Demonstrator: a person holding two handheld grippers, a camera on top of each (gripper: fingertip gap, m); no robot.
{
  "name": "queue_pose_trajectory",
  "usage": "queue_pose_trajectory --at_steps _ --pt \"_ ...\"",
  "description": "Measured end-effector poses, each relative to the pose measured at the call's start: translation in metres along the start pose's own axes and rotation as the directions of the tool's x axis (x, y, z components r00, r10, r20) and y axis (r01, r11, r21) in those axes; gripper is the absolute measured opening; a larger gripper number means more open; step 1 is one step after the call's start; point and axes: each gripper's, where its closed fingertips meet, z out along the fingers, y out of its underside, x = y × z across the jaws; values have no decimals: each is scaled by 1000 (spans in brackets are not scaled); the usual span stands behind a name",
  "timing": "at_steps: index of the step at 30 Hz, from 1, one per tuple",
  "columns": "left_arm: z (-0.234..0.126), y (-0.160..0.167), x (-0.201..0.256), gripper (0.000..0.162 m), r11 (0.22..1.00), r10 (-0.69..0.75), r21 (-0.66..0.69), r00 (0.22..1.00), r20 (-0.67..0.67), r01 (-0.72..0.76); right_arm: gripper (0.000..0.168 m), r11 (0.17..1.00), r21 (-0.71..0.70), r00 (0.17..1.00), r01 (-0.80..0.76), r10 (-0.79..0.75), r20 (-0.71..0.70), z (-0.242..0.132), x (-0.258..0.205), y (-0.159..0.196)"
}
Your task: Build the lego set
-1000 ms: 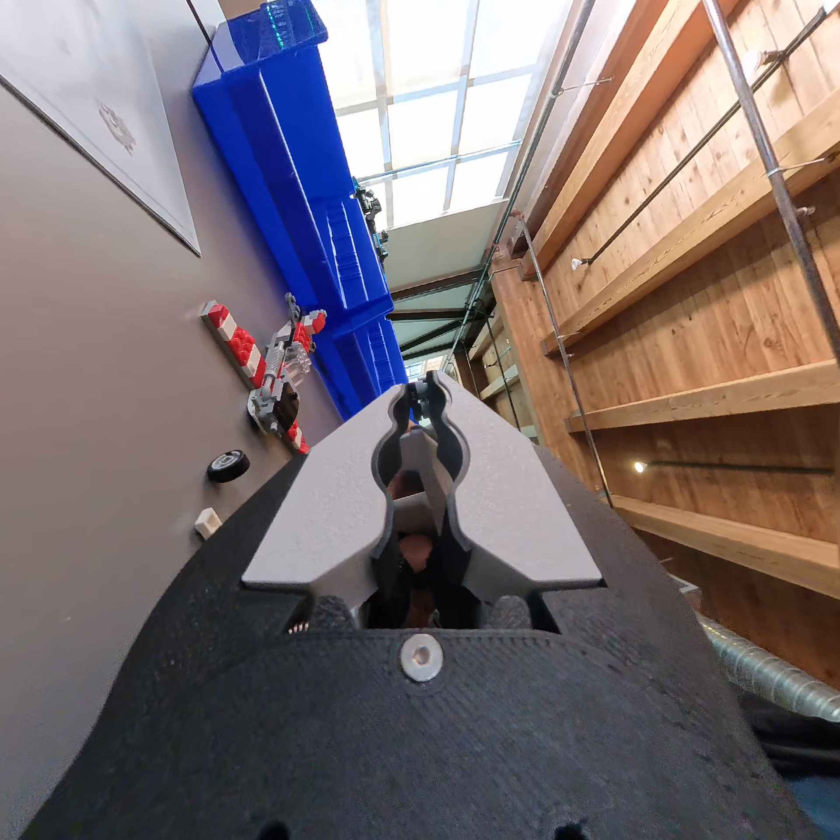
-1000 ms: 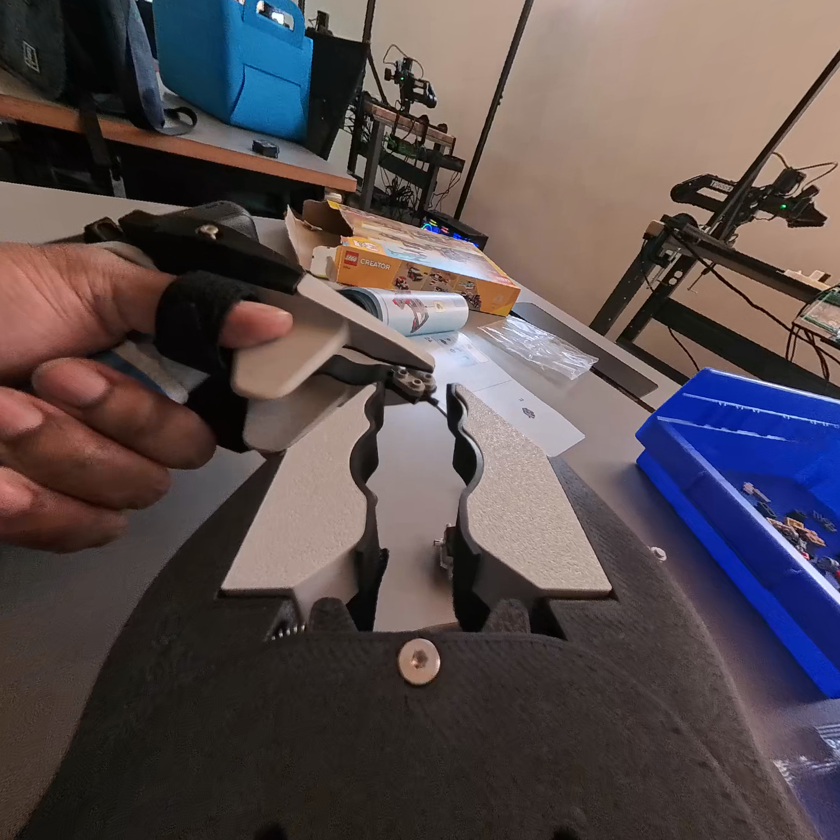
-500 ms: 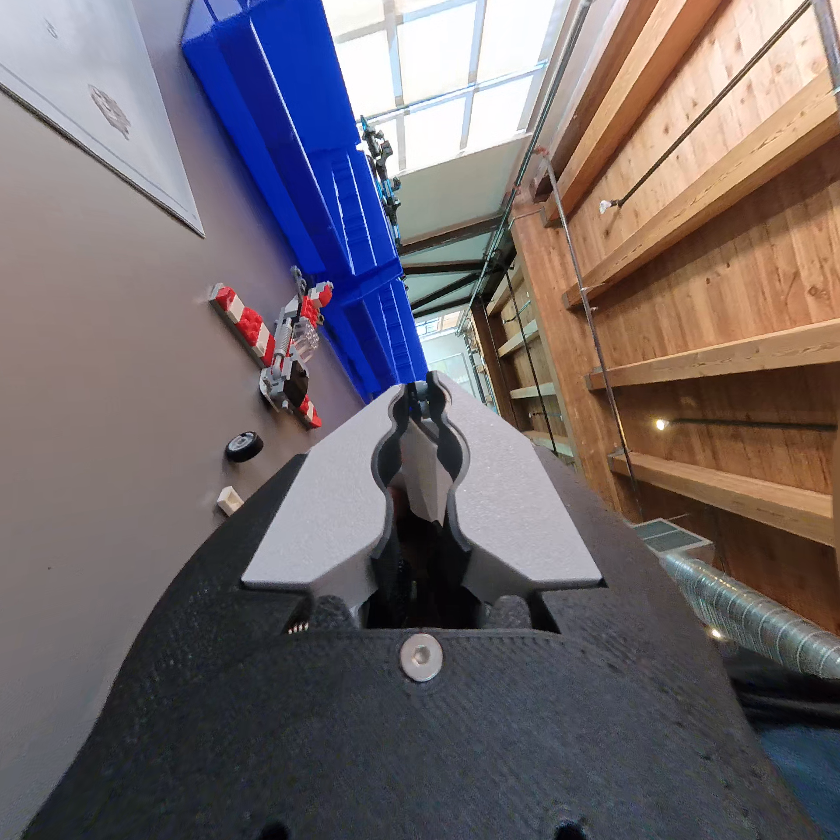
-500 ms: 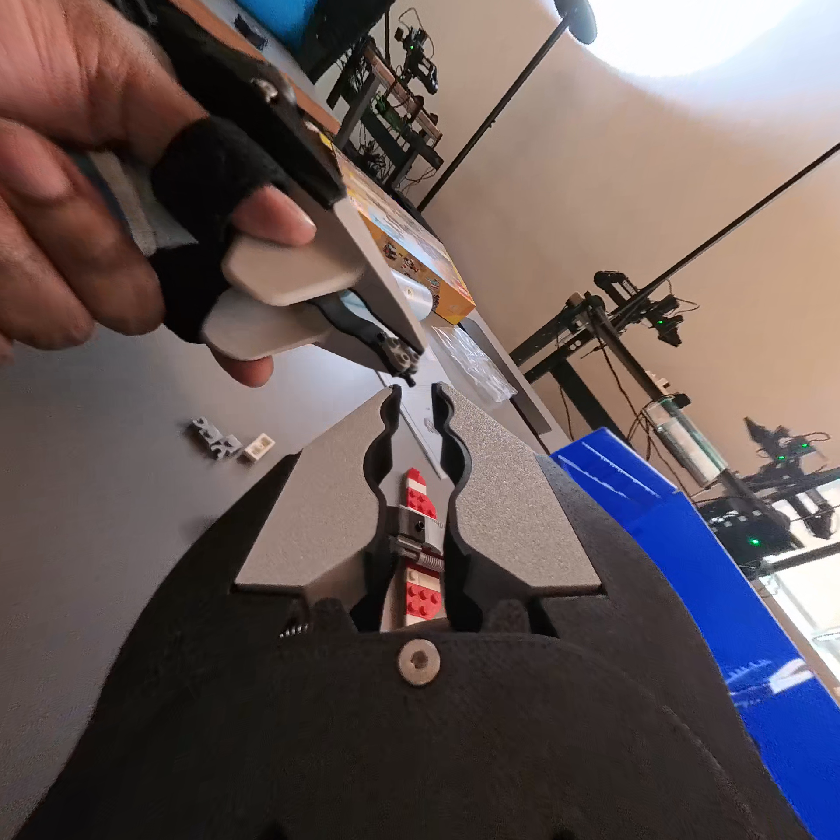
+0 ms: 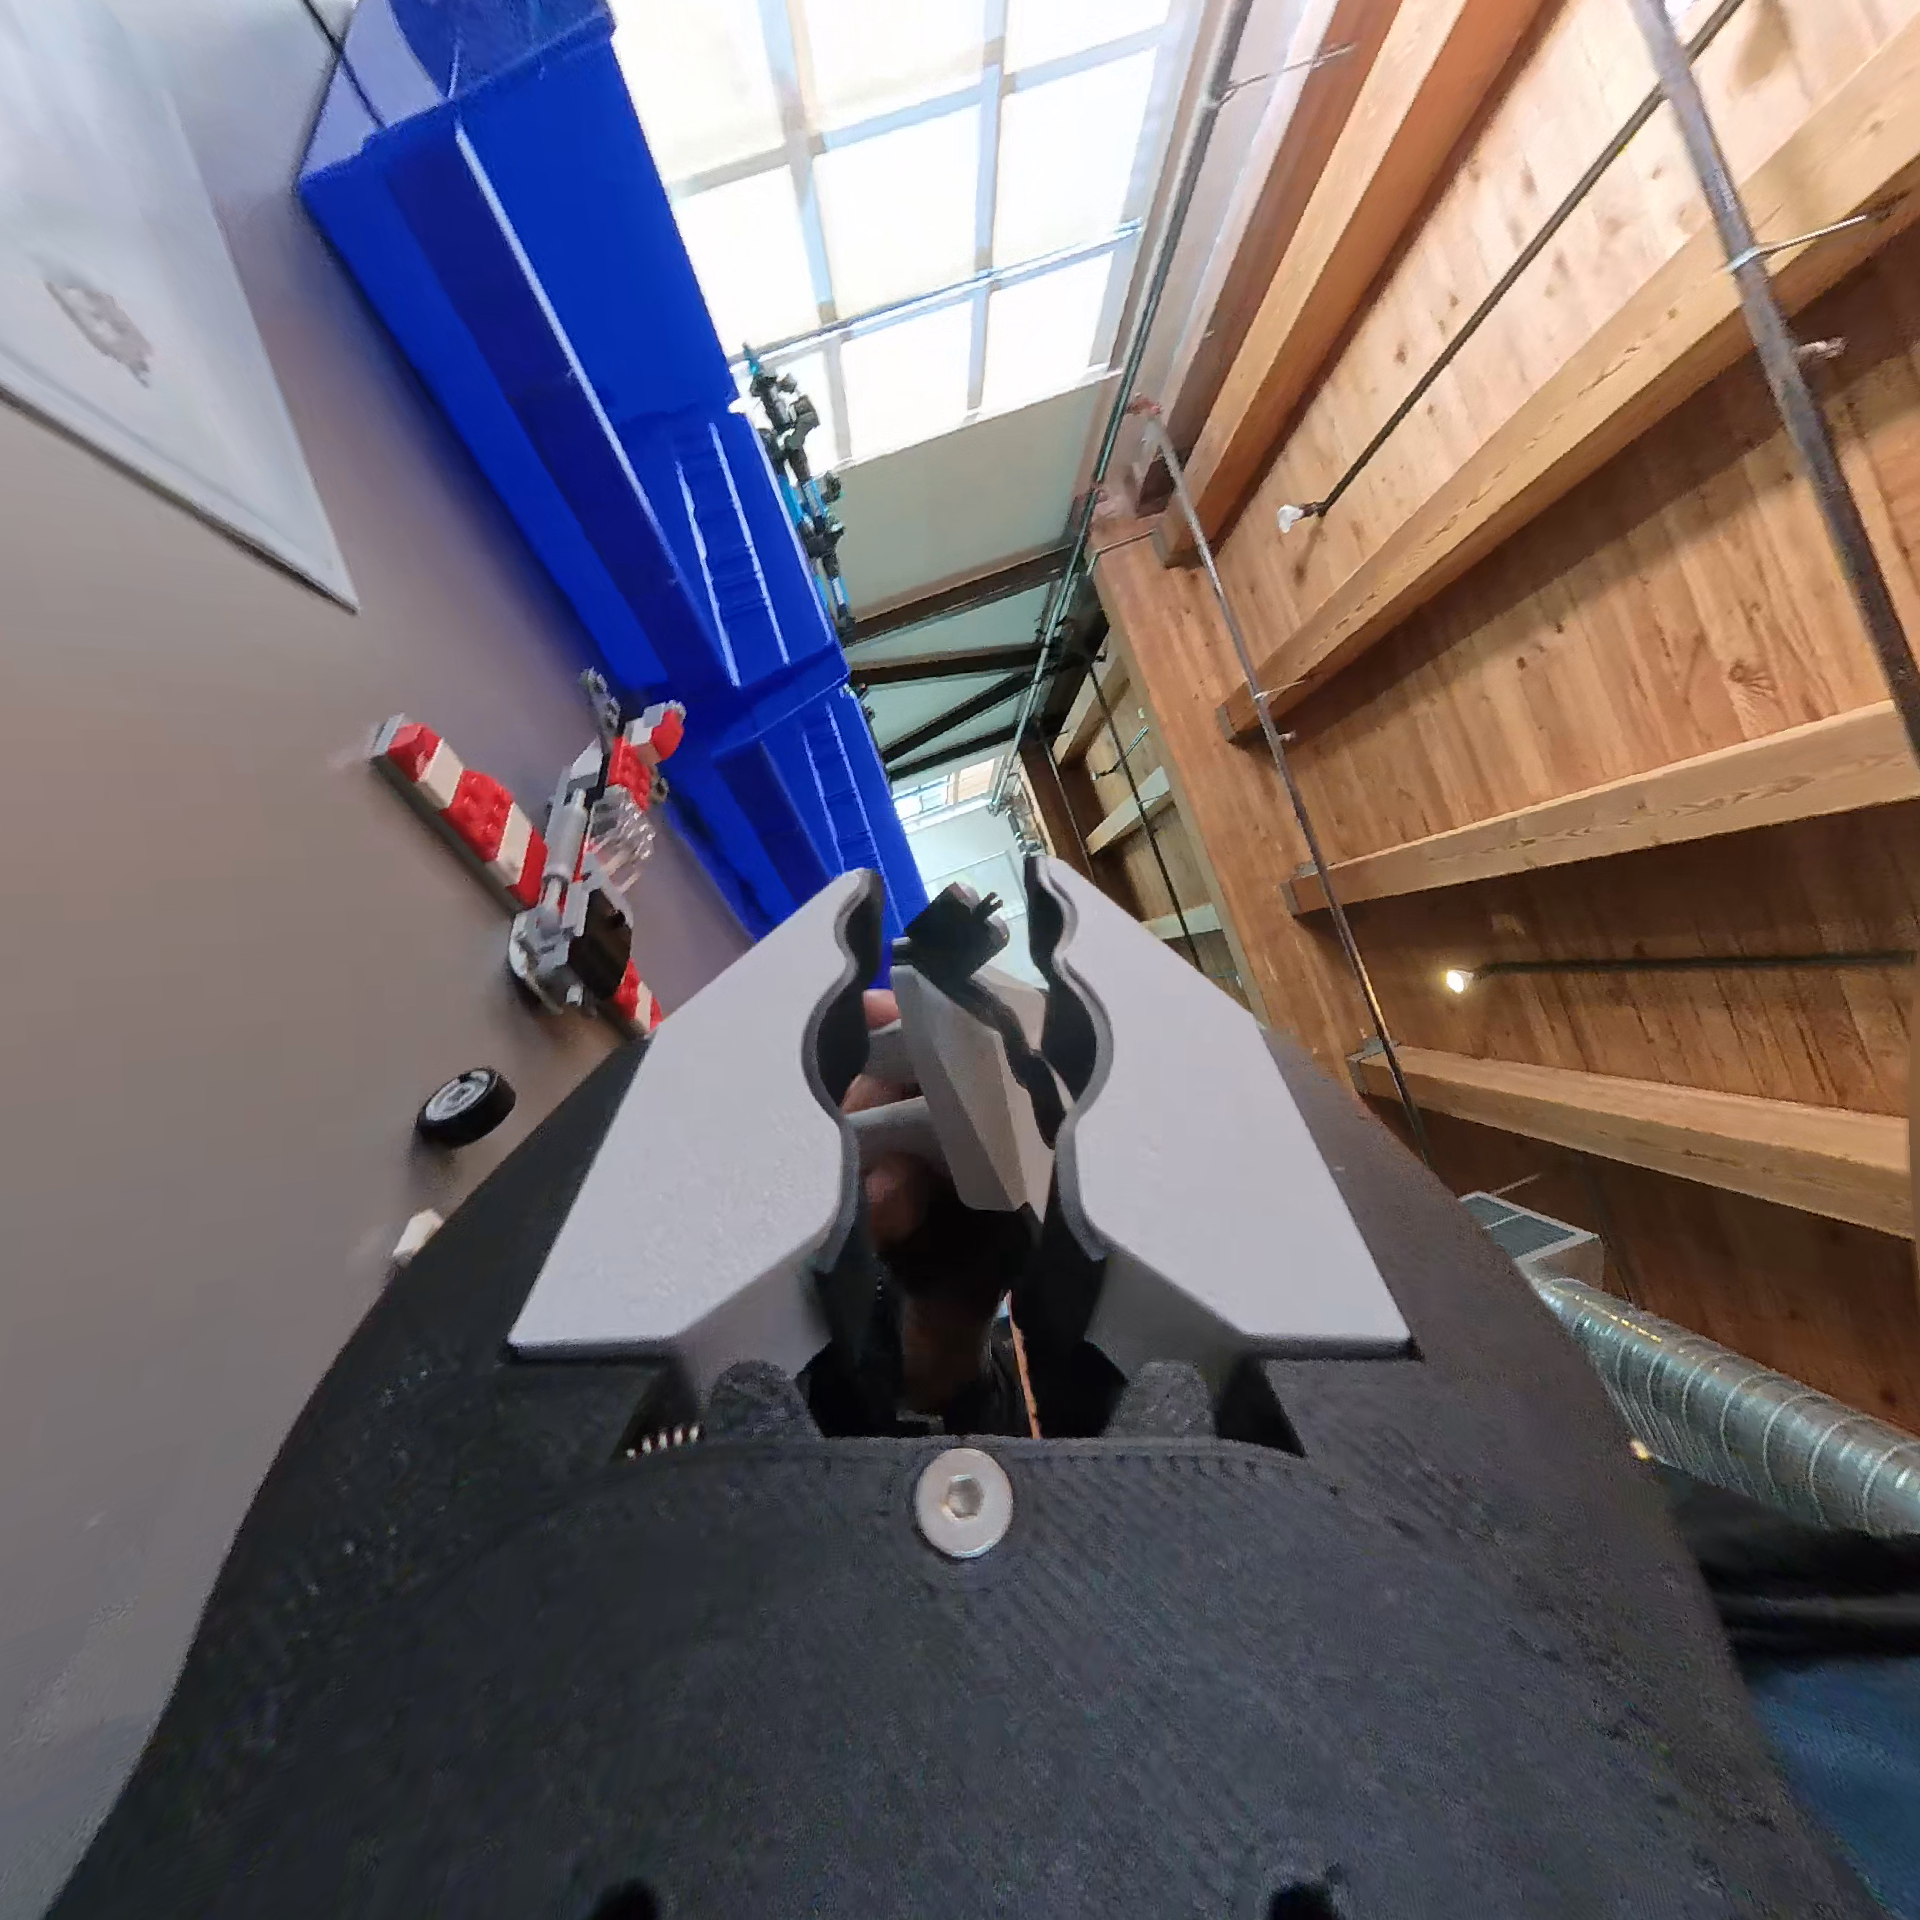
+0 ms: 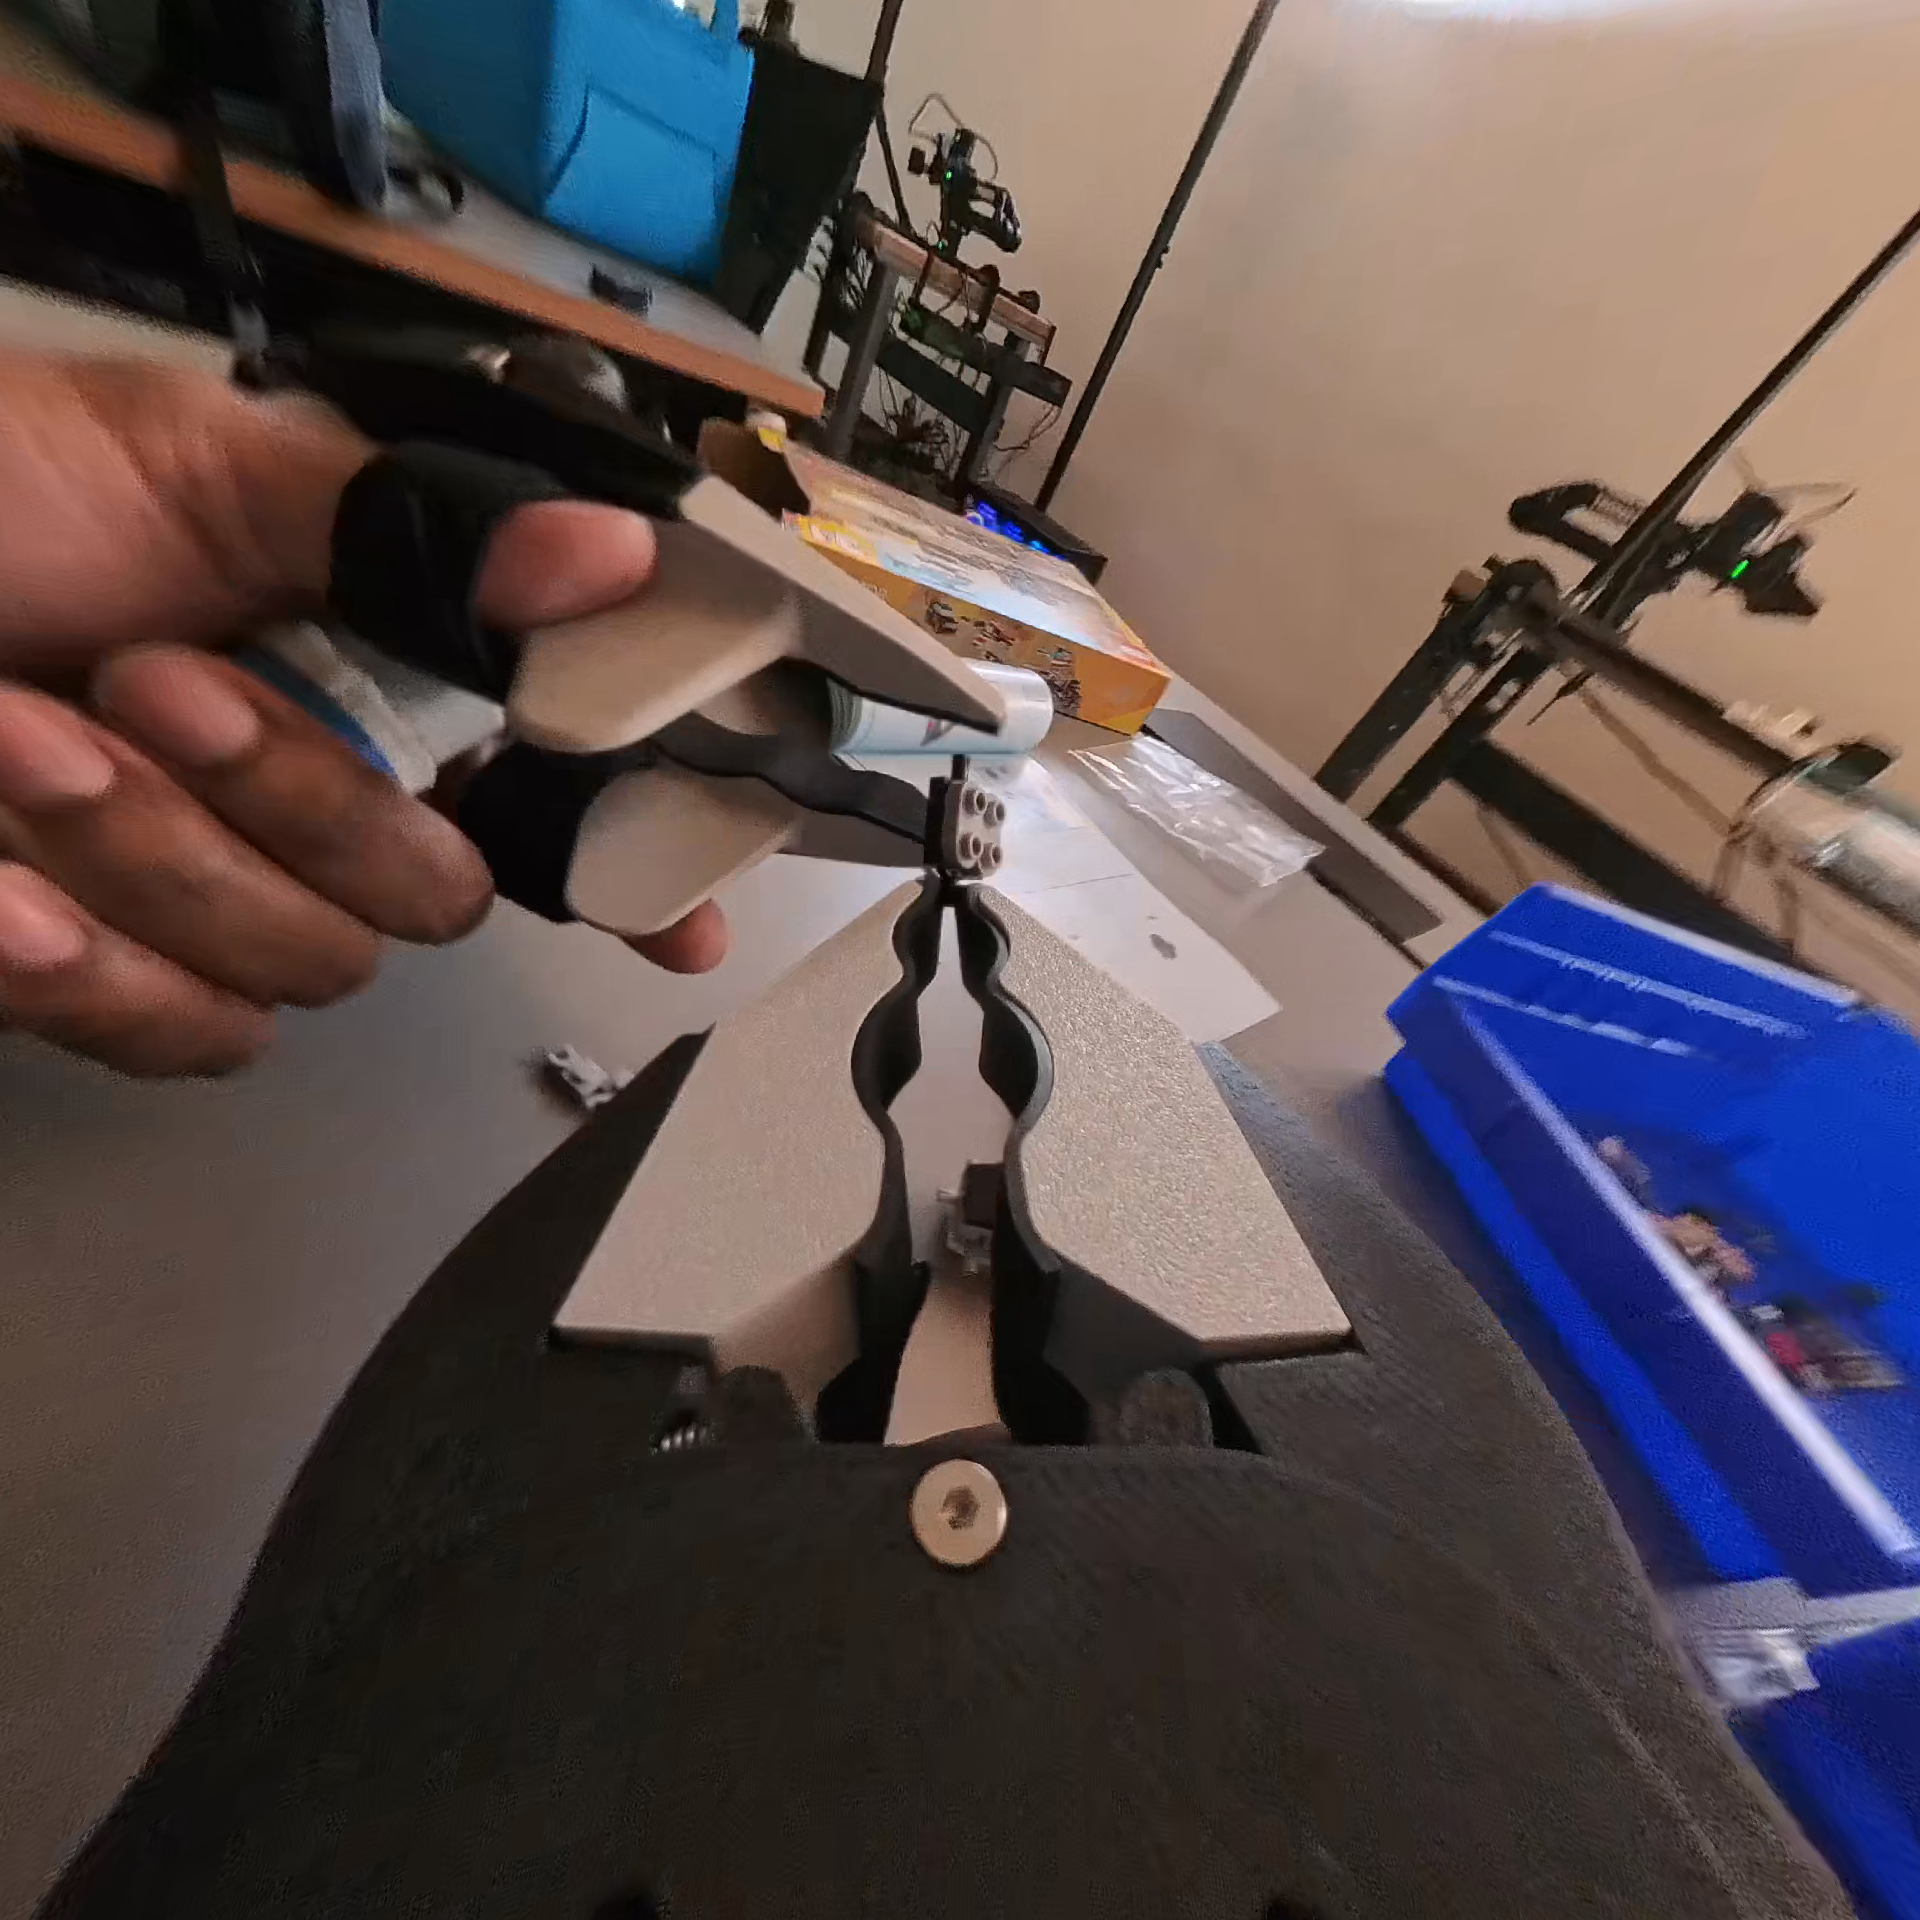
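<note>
A small grey studded plate with a black part (image 6: 971, 826) stands upright at my right gripper's tips. My right gripper (image 6: 951, 894) is shut on its lower edge. My left gripper (image 6: 951, 769), held by a hand, is open around the piece, and its pads do not press on it. In the left wrist view my left gripper (image 5: 951, 878) stands wide open with the right gripper's tips (image 5: 956, 997) and the dark piece (image 5: 951, 930) between its fingers. A red, white and grey partial model (image 5: 566, 842) lies on the grey table (image 5: 156, 935).
A blue bin (image 6: 1662, 1143) with loose parts sits at the right. A black wheel (image 5: 465, 1107) and a small white piece (image 5: 416, 1236) lie near the model. A set box (image 6: 987, 613), a plastic bag (image 6: 1195, 810), instruction sheets (image 6: 1122, 935) and a small grey piece (image 6: 577, 1070) lie on the table. Less than 4 cm separates the two grippers' tips. Left tips and right tips are each some 8 cm from the black wheel (image 5: 465, 1107).
My left gripper held the small grey piece and has opened. My right gripper closed on the piece's lower edge, so it has passed from left to right.
</note>
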Motion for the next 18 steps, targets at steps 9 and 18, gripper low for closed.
queue_pose_trajectory --at_steps 9,18 --pt "7 6 -1 45 935 351 -81 932 92 -345 3 917 -3 915 -399 399 53 -4 12 1" --pt "10 14 -3 36 858 510 -146 852 117 -493 3 898 20 893 -440 434 121 -4 1 -7"
